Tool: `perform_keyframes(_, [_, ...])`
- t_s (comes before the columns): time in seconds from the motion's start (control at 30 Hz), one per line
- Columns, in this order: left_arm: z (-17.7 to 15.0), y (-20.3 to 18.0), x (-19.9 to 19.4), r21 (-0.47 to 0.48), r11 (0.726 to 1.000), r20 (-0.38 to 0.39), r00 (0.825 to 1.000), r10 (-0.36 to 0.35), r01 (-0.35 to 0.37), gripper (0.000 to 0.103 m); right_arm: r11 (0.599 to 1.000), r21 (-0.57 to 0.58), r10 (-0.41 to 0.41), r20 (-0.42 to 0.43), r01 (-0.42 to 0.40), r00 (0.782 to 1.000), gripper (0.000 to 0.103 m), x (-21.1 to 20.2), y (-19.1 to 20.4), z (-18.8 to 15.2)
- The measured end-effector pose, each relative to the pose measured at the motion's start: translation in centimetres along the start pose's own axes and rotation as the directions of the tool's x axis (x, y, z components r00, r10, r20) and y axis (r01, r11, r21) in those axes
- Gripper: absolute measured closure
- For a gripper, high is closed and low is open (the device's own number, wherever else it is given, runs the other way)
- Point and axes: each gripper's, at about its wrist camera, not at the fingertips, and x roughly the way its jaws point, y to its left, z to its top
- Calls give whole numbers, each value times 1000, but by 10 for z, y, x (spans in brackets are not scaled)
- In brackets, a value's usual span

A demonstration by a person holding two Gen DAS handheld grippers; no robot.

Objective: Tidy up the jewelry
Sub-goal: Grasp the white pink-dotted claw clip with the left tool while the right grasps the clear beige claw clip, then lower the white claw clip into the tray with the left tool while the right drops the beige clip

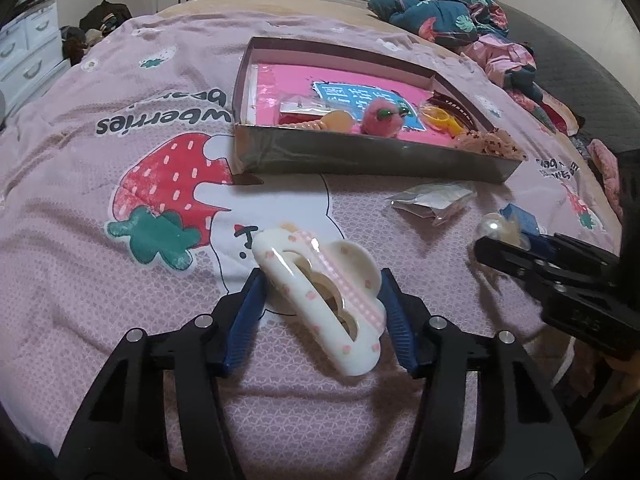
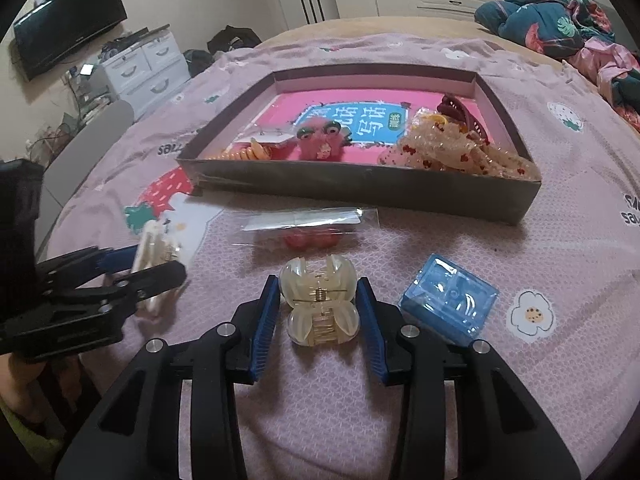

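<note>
Left wrist view shows the left gripper point(image 1: 320, 300) with its blue pads against the two sides of a white claw hair clip point(image 1: 320, 300) dotted with pink, which lies slantwise on the strawberry-print bedspread point(image 1: 120, 120); the jaws look closed onto it, though I cannot tell how firmly. Right wrist view shows the right gripper point(image 2: 318, 308) straddling a translucent cream claw clip point(image 2: 318, 308), with a narrow gap at each pad, so its jaws stand apart and the clip rests on the cloth.

Both clips are probably light, rigid, glossy plastic, so likely slippery under a weak pinch. The cream one has a metal spring at its waist; taking it across the broad rounded lobes seems safer than squeezing the lever ends, which would open it. The teeth look thin and could snap if crushed.

Beyond them lies the shallow cardboard tray point(image 2: 360, 196), already holding hair ties and a pink fuzzy toy. A clear packet point(image 2: 312, 224) and a blue plastic box point(image 2: 448, 300) lie on the bedspread between tray and grippers.
</note>
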Motion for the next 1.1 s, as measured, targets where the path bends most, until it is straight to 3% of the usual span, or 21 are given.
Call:
perform_keyframes(0.1, [0,-2,-2,14,1000,7,1000,-3,3,60,1000,-7,5,19,-4,1000,65,-10,1,-1])
perform_keyframes(0.2, [2,-5,-6,24,1000,20,1000,-15,14,70,1000,-18,13,34,-12,999,65,-20,2,-2])
perform_keyframes(0.6, [15,-29,-42,73,994,105,991,-84,77,71,999,-16,30,108,-28,994,65,-65,-5,-1])
perform_keyframes(1.1, [53,-67,-60,159,980,172,974,-145,118,71,998,44,-55,224,47,973,65,-118,-46,19])
